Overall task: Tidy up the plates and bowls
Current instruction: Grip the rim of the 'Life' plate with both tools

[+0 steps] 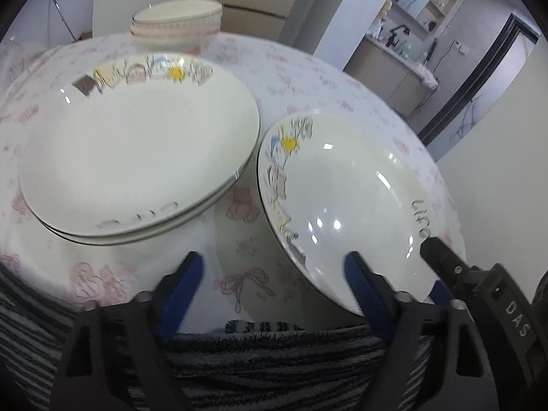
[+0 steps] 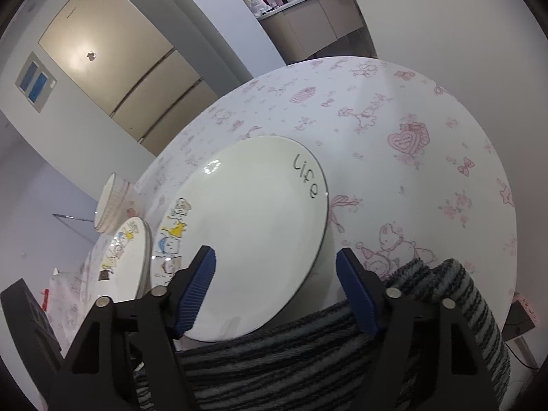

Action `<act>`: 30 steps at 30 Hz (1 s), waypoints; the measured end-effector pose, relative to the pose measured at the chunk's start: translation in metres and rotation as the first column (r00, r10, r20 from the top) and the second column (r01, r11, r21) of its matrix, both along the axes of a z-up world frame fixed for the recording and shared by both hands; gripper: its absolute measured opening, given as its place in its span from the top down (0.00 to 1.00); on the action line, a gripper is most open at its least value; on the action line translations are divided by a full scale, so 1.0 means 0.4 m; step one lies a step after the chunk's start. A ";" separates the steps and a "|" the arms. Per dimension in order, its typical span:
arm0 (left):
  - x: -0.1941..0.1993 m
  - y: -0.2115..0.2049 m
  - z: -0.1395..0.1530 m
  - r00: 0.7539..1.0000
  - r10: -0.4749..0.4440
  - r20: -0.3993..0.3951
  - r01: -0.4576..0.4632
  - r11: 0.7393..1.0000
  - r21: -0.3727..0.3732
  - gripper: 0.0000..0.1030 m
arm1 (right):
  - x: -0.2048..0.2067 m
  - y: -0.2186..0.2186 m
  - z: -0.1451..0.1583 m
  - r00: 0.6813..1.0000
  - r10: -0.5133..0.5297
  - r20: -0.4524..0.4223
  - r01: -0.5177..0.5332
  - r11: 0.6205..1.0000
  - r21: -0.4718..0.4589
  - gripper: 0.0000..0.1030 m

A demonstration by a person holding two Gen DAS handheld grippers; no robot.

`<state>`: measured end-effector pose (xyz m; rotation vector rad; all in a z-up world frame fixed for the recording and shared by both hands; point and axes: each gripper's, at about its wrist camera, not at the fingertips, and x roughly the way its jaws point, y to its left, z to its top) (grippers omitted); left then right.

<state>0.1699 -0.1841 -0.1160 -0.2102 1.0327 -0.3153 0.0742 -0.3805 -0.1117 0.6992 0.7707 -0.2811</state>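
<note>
Two plates were already stacked on the desk, bowls piled behind them. One "life" plate lay apart; my left claw and right claw hung spread, pinching nothing.

From my left wrist camera I saw a round table with a white cloth printed in pink. On the left stood a stack of two plates, and behind it a stack of bowls. A single plate with the word "life" lay at the right, just beside the stack. My left gripper was open above the near edge; its right finger was over that plate's rim. The right gripper reached the same plate from the right. A striped fabric was below.
</note>
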 end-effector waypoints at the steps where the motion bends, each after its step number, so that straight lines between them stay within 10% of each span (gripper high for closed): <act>1: -0.002 -0.001 0.004 1.000 0.003 0.014 -0.003 1.000 -0.001 0.33 | 0.002 0.001 -0.002 1.000 0.004 -0.005 -0.004 1.000 -0.007 0.32; 6: 0.005 -0.006 0.000 1.000 0.021 -0.002 -0.021 1.000 -0.021 0.55 | 0.015 0.005 -0.010 0.999 -0.014 -0.036 0.012 0.999 -0.047 0.37; 13: 0.000 -0.049 0.006 1.000 -0.013 0.025 0.012 1.000 0.026 0.78 | 0.028 -0.033 -0.040 0.995 -0.049 -0.085 0.049 0.999 0.008 0.86; 23: 0.003 -0.058 -0.003 1.000 -0.029 0.011 0.029 1.000 0.011 0.76 | 0.032 -0.078 -0.069 0.999 -0.020 -0.042 0.027 0.988 0.154 0.88; 30: -0.002 -0.064 0.001 0.999 -0.040 0.028 0.039 0.999 0.037 0.75 | 0.035 -0.045 -0.047 0.998 -0.022 -0.058 0.024 0.999 0.034 0.88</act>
